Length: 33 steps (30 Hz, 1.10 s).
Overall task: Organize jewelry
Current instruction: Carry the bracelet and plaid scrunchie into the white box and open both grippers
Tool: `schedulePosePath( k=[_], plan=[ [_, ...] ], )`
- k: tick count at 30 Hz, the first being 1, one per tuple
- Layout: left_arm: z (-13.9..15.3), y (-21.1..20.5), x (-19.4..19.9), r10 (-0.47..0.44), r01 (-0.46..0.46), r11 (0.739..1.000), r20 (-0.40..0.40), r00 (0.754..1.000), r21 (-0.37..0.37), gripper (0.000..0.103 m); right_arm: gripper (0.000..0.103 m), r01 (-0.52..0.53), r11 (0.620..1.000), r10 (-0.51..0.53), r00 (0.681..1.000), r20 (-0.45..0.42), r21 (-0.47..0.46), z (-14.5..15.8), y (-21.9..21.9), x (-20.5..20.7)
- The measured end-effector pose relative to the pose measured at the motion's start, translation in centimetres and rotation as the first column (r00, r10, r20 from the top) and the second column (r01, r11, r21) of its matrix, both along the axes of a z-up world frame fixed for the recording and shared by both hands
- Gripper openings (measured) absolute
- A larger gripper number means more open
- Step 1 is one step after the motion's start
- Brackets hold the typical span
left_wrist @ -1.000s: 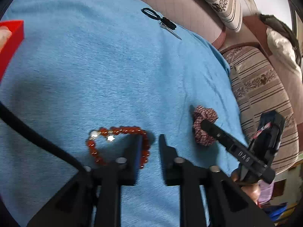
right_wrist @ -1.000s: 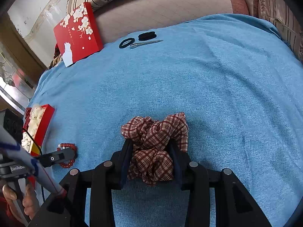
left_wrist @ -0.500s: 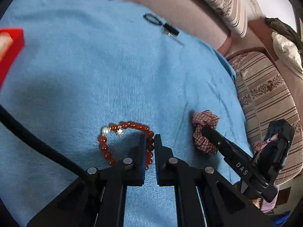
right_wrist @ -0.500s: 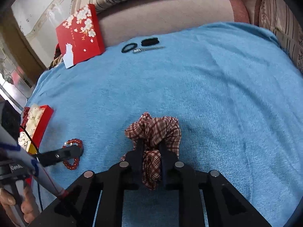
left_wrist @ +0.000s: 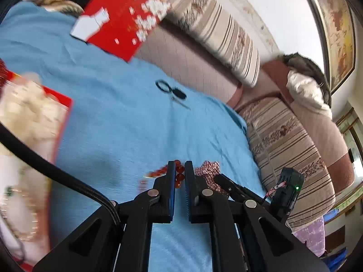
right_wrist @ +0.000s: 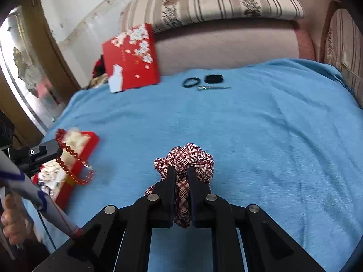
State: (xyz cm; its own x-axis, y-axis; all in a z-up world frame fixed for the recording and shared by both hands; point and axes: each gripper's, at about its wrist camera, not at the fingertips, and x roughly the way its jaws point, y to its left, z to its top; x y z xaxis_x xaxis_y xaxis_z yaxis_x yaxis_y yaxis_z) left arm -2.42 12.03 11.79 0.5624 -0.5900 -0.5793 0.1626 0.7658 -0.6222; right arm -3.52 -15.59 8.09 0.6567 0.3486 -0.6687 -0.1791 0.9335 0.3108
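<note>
My left gripper (left_wrist: 180,166) is shut on a red bead bracelet (left_wrist: 180,176), held up off the blue blanket (left_wrist: 127,124). In the right wrist view the bracelet (right_wrist: 72,156) dangles from the left gripper (right_wrist: 57,150) in front of the open red jewelry box (right_wrist: 90,145). My right gripper (right_wrist: 181,170) is closing on a red-and-white plaid scrunchie (right_wrist: 188,156); its pads squeeze the fabric, which bunches above and hangs below them. The scrunchie (left_wrist: 208,168) also shows just right of my left fingers.
The red box (left_wrist: 64,106) has a white lining and lies at the blanket's left. A red flowered lid (right_wrist: 133,56) leans on the sofa back. Black hair ties (right_wrist: 191,82) and a metal hairpin (right_wrist: 213,87) lie at the far edge. Striped cushions (left_wrist: 283,140) border the right.
Both grippers closed, the left on the bracelet and the right on the scrunchie. Both then rose from the blanket, and the left one swung toward the red box.
</note>
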Motion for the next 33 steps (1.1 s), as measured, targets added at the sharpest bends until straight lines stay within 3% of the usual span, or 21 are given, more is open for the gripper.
schedulePosePath(
  k=[4,10,21,23,26,28,33],
  plan=[
    [1.5,4.7,-1.7,0.078,-0.078,0.997,0.021,0.997,-0.001,0.007,0.011,-0.030,0.999,0.030,1.000,-0.002,0.039,1.1,1.9,-0.5],
    [1.3,12.2,-2.8,0.214,-0.214,0.977,-0.006,0.977,-0.023,0.007,0.011,-0.102,0.991,0.105,0.994,-0.022,0.086,2.0,7.5,-0.6],
    [-4.0,21.0,-2.3,0.374,-0.380,0.925,-0.202,0.905,0.007,0.007,0.011,-0.307,0.945,0.313,0.949,-0.035,0.117,3.4,20.8,0.3],
    [-4.6,21.5,-2.4,0.392,-0.394,0.918,-0.228,0.891,0.038,0.007,0.011,-0.337,0.933,0.346,0.937,-0.054,0.129,3.0,23.5,0.7],
    [-4.8,21.5,-2.4,0.463,-0.420,0.883,-0.232,0.856,0.212,0.007,0.011,-0.358,0.926,0.368,0.927,-0.077,0.118,2.0,26.2,1.1],
    [-4.8,21.7,-2.4,0.481,-0.423,0.868,-0.227,0.847,0.260,0.007,0.011,-0.370,0.923,0.380,0.920,-0.098,0.104,1.0,28.0,1.7],
    [-4.0,22.4,-2.8,0.463,-0.421,0.880,-0.195,0.865,0.221,0.007,0.011,-0.376,0.924,0.382,0.911,-0.157,0.068,-1.6,31.0,3.5]
  ],
)
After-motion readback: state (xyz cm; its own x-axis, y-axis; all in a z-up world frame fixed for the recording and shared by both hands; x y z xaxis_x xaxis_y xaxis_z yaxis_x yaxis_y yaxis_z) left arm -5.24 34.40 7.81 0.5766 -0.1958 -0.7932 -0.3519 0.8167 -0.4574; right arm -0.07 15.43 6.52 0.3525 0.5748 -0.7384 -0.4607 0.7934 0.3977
